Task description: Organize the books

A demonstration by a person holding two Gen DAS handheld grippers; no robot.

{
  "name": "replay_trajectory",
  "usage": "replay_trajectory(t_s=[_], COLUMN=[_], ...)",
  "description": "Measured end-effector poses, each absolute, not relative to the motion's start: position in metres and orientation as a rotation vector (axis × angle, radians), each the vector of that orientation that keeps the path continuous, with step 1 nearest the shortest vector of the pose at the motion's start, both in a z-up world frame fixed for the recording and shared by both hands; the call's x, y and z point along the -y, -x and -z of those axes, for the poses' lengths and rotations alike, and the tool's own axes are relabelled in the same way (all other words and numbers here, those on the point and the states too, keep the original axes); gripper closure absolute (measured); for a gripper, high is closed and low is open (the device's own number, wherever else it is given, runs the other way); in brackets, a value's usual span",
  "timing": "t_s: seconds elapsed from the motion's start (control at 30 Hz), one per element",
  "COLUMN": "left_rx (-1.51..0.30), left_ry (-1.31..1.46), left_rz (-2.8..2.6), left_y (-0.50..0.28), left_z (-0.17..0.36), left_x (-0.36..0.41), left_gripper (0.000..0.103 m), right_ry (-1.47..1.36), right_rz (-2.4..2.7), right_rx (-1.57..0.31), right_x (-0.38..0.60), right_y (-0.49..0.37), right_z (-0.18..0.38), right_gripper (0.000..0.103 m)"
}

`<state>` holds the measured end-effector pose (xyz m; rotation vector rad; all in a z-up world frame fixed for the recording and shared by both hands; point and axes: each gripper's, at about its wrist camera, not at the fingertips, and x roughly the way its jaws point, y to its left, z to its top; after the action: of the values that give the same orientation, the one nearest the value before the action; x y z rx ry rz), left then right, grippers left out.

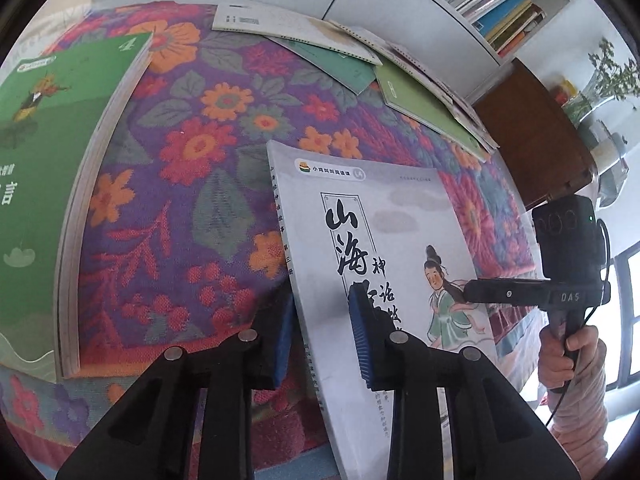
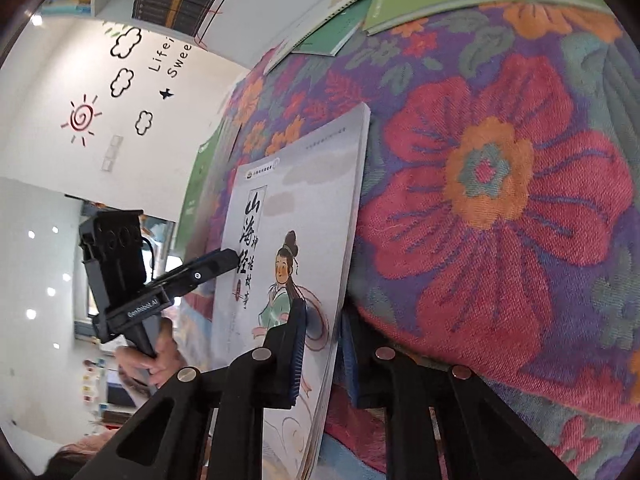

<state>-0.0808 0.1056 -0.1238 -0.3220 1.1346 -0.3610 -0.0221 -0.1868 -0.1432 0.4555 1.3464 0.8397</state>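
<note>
**Both grippers clamped on the grey storybook**

I have the grey storybook (image 1: 384,216) pinched from two sides. My left gripper (image 1: 324,332) has its blue-padded jaws narrowed onto the spine edge near the bottom of the cover, one pad under the book and one on top of the printed title. My right gripper (image 2: 320,352) grips the opposite long edge, one pad lying on the painted figure on the cover, the other behind the pages. In the left wrist view I see the right gripper's finger reaching in over the cover from the right, with the person's hand (image 1: 560,356) wrapped around its handle. In the right wrist view the left gripper's finger does the same from the left, with the other hand (image 2: 156,360) below it.

The book's near end is in my grip; I cannot tell whether its far end touches the floral cloth (image 1: 192,184) that covers the surface. To the left on the cloth lies a thick green book (image 1: 52,184) with a numeral 4 on its corner. At the far edge sits a loose, overlapping spread of thin green and white workbooks (image 1: 352,60). Behind them stands a white bookshelf (image 1: 408,28) with a row of books (image 1: 488,4) packed in it.
</note>
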Motion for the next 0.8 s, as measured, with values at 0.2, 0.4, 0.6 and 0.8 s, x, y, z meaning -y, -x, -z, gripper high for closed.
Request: replay_trajectory(t_s=[0.2,0.4,0.6,0.8], left_rx=[-1.116,-1.113,-1.107,-1.138], left_ry=[0.277,0.294,0.292,0.300], left_rz=[0.331,0.339,0.339,0.300], left_y=[0.083,0.083,0.085,0.084], left_z=[0.123,0.124,0.124,0.121], left_x=[-0.100,-0.102,-0.102,-0.099], left_gripper=[0.075,0.075,0.075,0.076], right_ry=[-0.451,-0.409,-0.368,-0.340], right_rz=[-0.849,-0.860,-0.838,-0.734], right_rx=[-1.337,-1.332,-1.286,-1.286], right_x=[0.191,0.187,0.184,0.177], right_y=[0.024,0.023,0.031,0.041], right_z=[0.143,0.140,0.136,0.127], right_gripper=[0.090,0.090,0.090,0.087])
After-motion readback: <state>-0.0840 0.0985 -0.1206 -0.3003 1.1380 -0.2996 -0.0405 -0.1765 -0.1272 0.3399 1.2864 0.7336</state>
